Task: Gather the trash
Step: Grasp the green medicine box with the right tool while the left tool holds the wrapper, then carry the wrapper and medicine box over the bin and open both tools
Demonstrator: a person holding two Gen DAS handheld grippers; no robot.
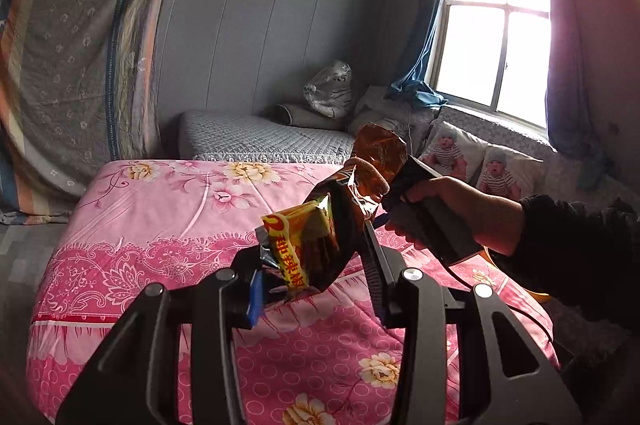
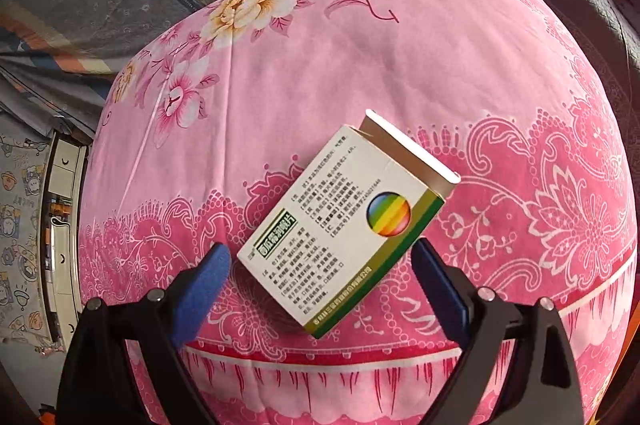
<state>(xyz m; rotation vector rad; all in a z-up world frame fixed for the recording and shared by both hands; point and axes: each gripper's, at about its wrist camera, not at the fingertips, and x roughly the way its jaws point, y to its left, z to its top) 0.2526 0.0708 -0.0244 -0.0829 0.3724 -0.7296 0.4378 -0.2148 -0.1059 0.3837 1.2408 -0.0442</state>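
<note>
My left claw [image 1: 312,289] pinches a crumpled snack bag [image 1: 320,245], held clear above the pink quilt [image 1: 160,225] so collected trash stays in hand. At two o'clock from it, my right hand [image 1: 460,213] reaches down. My right claw [image 2: 320,277] is spread, pads on either side of an open-flapped box [image 2: 344,229] lying flat on the quilt, not pressing. The box seems next for pickup; its skew may twist the grip.
</note>
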